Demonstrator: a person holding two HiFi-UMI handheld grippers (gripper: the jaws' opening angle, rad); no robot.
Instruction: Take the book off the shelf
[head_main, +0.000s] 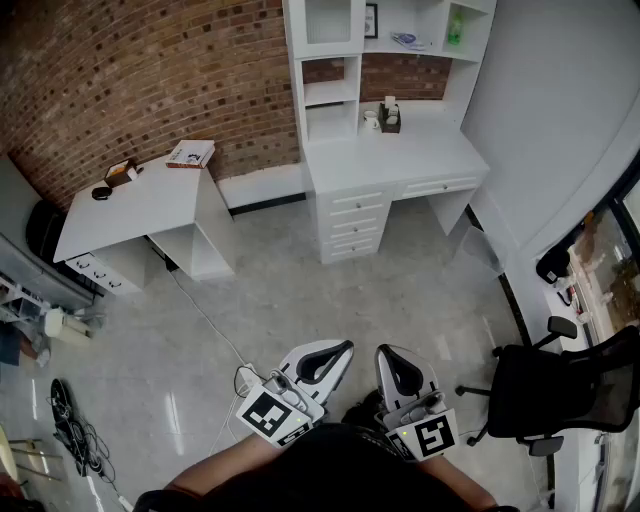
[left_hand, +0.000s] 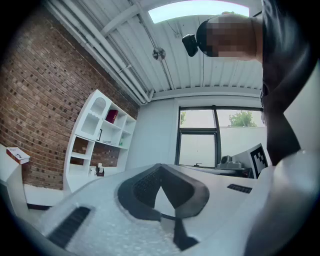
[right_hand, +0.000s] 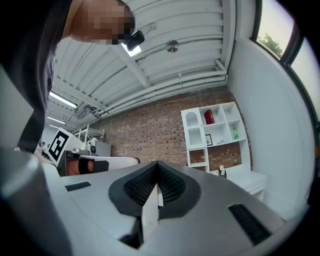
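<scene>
A red book stands upright in an upper compartment of the white shelf unit against the brick wall; the left gripper view shows the same red book. In the head view the shelf unit is far ahead and its top compartments are cut off. My left gripper and right gripper are held close to the body, side by side, several steps from the shelf. Both are shut and hold nothing. Their jaw tips meet in the left gripper view and the right gripper view.
A white desk with drawers stands under the shelf. A second white desk at the left carries another book and small items. A black office chair is at the right; cables lie on the floor at the left.
</scene>
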